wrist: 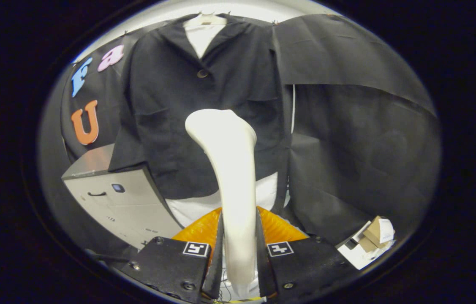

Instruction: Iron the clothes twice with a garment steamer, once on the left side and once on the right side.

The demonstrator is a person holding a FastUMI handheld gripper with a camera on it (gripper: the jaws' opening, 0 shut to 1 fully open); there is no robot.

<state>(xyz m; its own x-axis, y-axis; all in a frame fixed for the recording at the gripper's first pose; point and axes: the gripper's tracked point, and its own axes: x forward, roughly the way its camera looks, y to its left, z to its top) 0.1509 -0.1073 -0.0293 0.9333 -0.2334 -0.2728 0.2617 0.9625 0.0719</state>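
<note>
A dark button-front jacket (170,105) hangs on a hanger over a white garment (200,36), against the booth's black wall. A white garment steamer (231,169) stands upright between my fingers, its handle pressed on both sides, its head raised in front of the jacket's lower middle. My gripper (240,249) is shut on that handle. The steamer's head sits close to the cloth; I cannot tell if it touches. A white hem (191,207) shows below the jacket.
A grey cabinet (123,202) with a drawer stands left of the jacket, low down. A white box with small cardboard pieces (368,242) lies to the right, beside my fingers. An orange shape (197,230) sits just beyond the fingers.
</note>
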